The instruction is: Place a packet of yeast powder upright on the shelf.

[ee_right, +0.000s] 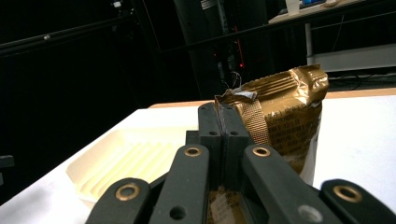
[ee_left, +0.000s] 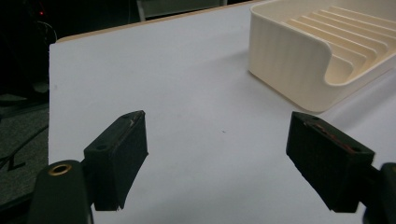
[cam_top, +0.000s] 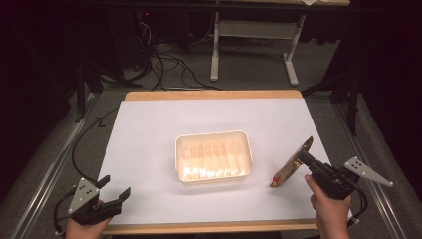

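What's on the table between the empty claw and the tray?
Nothing. In the high view, bare white table lies between the left claw and the cream tray; the left gripper view shows the same.

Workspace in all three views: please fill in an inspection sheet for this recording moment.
Surface: white sheet over a wooden table.
Job's things: gold foil snack packet, tilted, lower end near the sheet; cream ribbed plastic tray, nothing in it.
Clutter: nothing seen.
Grippers: left claw open, nothing between its jaws, near the front left corner; right claw shut on the packet's edge, right of the tray.
Cables: black cable trailing off the table's left side; more on the floor.
Surroundings: dark room, white desk frame behind.
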`<state>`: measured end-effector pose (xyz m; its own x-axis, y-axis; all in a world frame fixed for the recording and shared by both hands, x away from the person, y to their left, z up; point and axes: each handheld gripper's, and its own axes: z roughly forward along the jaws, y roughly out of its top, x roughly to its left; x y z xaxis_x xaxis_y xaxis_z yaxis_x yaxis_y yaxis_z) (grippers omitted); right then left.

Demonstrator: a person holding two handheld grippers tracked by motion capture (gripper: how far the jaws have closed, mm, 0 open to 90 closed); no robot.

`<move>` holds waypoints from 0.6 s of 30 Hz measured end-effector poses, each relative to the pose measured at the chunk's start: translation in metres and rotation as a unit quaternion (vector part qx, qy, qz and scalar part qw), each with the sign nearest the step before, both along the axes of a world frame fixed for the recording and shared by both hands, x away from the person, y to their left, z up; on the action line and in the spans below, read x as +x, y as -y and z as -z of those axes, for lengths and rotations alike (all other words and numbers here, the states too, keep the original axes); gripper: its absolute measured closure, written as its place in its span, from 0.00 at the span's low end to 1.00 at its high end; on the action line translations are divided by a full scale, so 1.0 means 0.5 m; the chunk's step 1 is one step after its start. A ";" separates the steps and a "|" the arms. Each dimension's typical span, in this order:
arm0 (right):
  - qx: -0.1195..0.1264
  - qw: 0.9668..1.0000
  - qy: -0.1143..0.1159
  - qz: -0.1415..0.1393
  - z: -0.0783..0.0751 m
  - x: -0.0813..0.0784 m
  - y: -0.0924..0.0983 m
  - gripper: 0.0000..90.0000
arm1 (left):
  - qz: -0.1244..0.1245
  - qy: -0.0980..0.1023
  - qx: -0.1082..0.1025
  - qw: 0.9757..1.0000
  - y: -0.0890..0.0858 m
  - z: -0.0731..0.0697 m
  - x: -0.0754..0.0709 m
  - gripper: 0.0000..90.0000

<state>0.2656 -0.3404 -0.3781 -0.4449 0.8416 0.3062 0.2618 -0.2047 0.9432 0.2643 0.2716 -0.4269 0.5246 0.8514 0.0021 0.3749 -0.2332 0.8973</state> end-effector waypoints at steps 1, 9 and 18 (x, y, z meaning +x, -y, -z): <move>0.001 1.000 0.000 0.000 0.000 -0.001 0.001 1.00 | -0.001 0.000 -0.001 1.000 -0.001 0.000 0.000 0.23; -0.009 1.000 0.007 -0.004 -0.014 0.003 0.003 1.00 | -0.005 0.001 -0.001 1.000 -0.002 -0.001 -0.003 0.23; -0.019 1.000 0.016 -0.011 -0.032 0.006 0.000 1.00 | -0.007 0.004 -0.005 1.000 -0.003 -0.003 -0.004 0.23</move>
<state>0.2687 -0.3405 -0.3622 -0.4735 0.8417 0.2594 0.2347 -0.1633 0.9582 0.2625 0.2732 -0.4256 0.5121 0.8589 -0.0030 0.3718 -0.2185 0.9022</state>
